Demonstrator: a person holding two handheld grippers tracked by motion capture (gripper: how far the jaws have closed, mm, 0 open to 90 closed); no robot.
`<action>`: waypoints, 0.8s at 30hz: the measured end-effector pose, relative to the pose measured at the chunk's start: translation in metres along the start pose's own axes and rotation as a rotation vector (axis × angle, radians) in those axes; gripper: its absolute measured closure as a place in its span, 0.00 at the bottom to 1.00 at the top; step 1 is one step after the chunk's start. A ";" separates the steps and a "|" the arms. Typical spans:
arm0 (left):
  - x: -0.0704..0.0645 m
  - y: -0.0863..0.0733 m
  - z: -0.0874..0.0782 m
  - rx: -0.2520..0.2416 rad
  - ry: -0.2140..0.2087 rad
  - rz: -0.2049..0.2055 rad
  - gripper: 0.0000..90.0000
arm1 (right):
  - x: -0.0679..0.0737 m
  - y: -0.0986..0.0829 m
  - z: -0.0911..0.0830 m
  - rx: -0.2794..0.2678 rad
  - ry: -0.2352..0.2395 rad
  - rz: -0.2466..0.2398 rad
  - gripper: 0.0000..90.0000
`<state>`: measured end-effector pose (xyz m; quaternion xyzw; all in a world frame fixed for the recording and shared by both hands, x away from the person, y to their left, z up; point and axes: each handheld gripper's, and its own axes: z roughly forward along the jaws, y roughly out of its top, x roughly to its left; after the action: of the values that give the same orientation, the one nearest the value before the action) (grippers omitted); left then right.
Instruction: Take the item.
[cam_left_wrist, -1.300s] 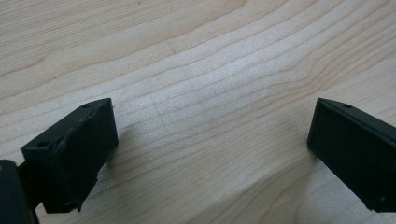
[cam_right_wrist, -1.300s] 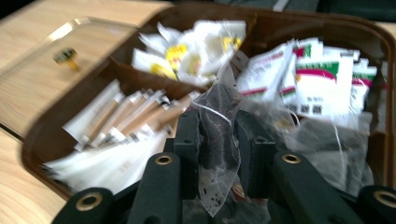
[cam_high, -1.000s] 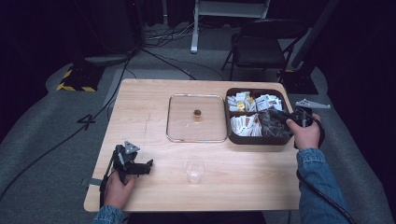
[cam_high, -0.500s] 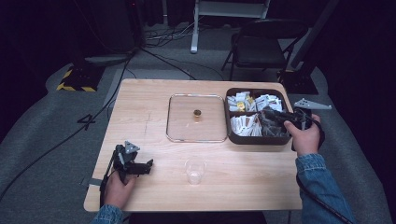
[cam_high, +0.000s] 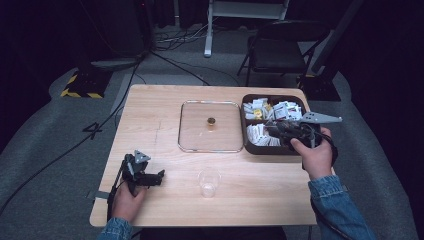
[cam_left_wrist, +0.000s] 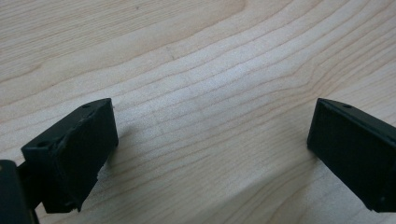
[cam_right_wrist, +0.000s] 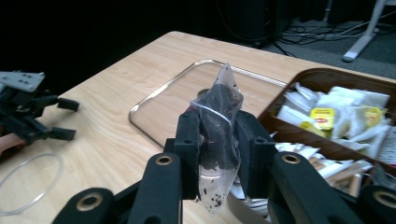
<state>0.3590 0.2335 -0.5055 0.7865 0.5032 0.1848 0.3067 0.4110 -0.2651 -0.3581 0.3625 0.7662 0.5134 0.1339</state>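
Note:
My right gripper (cam_right_wrist: 218, 140) is shut on a clear sachet of dark granules (cam_right_wrist: 222, 100), held upright between the jaws. In the high view the right gripper (cam_high: 276, 129) hovers over the left part of the brown box (cam_high: 272, 150), which holds several white and yellow packets. A square glass lid (cam_high: 192, 132) with a small knob (cam_high: 211, 121) lies flat on the table left of the box. A clear plastic cup (cam_high: 208, 182) stands near the front edge. My left gripper (cam_high: 159, 176) rests on the table at the front left, its jaws wide apart over bare wood (cam_left_wrist: 210, 149).
The wooden table (cam_high: 150, 115) has bare surface on its left half. Behind it stand a dark folding chair (cam_high: 280, 52) and cables on the grey floor. From the right gripper view, the left gripper (cam_right_wrist: 60, 119) and the cup's rim (cam_right_wrist: 28, 184) lie off to the left.
The right gripper has shifted slightly left over the box with the sachet in its jaws. The left gripper has stayed where it was.

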 end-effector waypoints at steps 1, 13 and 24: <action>0.000 0.000 0.000 -0.001 0.000 -0.006 0.02 | 0.004 0.000 0.000 0.002 0.006 -0.006 0.81; 0.000 0.000 0.001 -0.002 0.000 -0.006 0.02 | 0.045 0.005 0.008 0.022 0.098 -0.054 0.81; -0.001 0.000 0.001 -0.002 0.000 -0.007 0.02 | 0.073 0.009 0.017 0.053 0.165 -0.076 0.81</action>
<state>0.3593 0.2328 -0.5056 0.7844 0.5058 0.1839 0.3082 0.3731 -0.2009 -0.3457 0.2931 0.8012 0.5156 0.0798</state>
